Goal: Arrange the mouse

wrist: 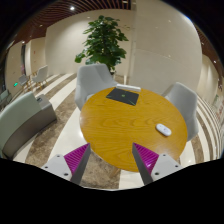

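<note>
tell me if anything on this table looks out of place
Nothing looks spilled or broken. The mouse lies alone near the table edge, well apart from the dark pad. The open gripper holds nothing.

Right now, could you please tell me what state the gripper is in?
Gripper: jaws open, holding nothing; the mouse lies on the table beyond the right finger.
</note>
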A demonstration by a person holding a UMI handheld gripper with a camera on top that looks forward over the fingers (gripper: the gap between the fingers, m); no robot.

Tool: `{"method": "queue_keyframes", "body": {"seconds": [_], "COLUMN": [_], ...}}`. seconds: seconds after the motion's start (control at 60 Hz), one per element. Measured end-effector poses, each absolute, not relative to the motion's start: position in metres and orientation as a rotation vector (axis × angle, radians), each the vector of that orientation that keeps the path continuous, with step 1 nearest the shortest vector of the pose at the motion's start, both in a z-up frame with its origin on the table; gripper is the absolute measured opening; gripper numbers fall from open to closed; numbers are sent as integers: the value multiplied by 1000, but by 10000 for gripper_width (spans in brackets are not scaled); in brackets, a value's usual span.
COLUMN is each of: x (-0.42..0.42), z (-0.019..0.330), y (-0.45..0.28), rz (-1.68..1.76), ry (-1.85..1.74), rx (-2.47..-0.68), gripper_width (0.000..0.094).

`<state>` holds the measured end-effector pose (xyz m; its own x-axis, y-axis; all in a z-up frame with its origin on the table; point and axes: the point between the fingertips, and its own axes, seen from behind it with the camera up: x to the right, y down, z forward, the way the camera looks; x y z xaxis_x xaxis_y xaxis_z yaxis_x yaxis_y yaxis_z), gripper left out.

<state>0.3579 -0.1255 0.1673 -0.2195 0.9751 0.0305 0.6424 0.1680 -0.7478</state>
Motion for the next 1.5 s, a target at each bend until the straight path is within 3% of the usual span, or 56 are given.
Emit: {"method": "queue_keyframes", "body": {"seconds": [0.133,0.283,0.617,1.5], "x": [357,341,322,135], "z": [165,158,119,-7], "y": [-92,-5,121,170], "rz": [786,719,565,648], "ry": [-1855,-1769,-1626,-1728], "rx": [-1591,-1644,-1751,-1734], "gripper_width": [867,865,866,868]}}
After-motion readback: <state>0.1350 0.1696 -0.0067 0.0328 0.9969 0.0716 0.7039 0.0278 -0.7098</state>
